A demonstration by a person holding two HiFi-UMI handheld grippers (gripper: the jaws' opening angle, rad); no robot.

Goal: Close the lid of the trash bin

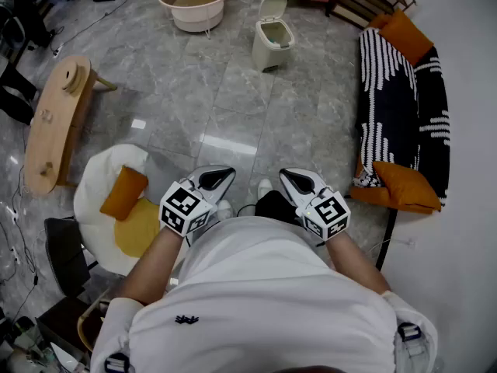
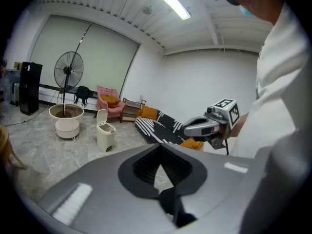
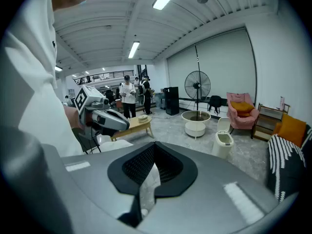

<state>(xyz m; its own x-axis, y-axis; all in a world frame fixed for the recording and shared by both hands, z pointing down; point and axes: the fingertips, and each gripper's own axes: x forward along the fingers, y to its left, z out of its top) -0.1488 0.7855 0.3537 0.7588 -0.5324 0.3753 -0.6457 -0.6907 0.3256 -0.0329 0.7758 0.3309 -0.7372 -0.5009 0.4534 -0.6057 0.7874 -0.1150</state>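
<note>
The cream trash bin (image 1: 272,43) stands on the grey stone floor far ahead of me, its flip lid (image 1: 273,6) raised upright. It also shows small in the left gripper view (image 2: 106,136) and in the right gripper view (image 3: 224,145), lid (image 3: 223,125) up. My left gripper (image 1: 214,179) and right gripper (image 1: 297,181) are held side by side close to my body, well short of the bin. Both are shut with nothing between the jaws, as the left gripper (image 2: 161,146) and right gripper (image 3: 155,144) show in their own views.
A striped black-and-white sofa (image 1: 400,107) with orange cushions lines the right wall. A round white tub (image 1: 196,2) stands left of the bin, and a wooden bench (image 1: 56,119) lies at far left. A white floor cushion (image 1: 101,177) with an orange pillow sits by my left side. People (image 3: 127,94) stand far off.
</note>
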